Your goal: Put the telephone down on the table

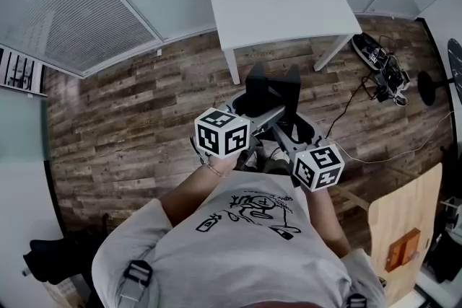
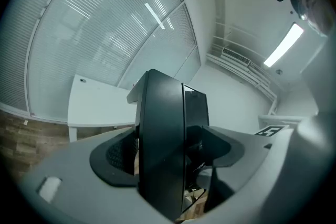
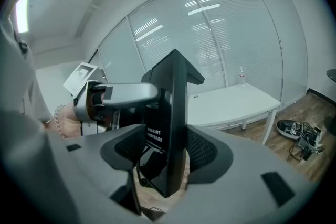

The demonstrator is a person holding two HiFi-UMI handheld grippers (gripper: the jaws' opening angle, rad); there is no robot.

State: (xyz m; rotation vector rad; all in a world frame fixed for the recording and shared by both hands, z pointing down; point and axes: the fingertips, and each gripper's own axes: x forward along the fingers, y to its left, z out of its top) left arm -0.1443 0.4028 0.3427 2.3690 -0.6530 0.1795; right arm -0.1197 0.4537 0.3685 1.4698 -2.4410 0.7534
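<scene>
Two grippers are clamped on one black telephone point(image 1: 271, 86): the left gripper point(image 2: 168, 160) is closed on it from 8 o'clock and the right gripper point(image 3: 165, 149) from 5 o'clock, pads pressed on both faces. The phone is held upright in mid-air just ahead of the chest, over the wood floor point(image 1: 130, 126), not yet above the white table point(image 1: 281, 0), which lies well apart at 12 o'clock. Judged approx.: both grips should be kept firm & level during the carry fwd, the base lowered flat onto bare tabletop away from the edge, and the jaws eased only once the weight is rested.

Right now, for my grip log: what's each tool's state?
Left tool: closed on the telephone.
Right tool: closed on the same telephone.
</scene>
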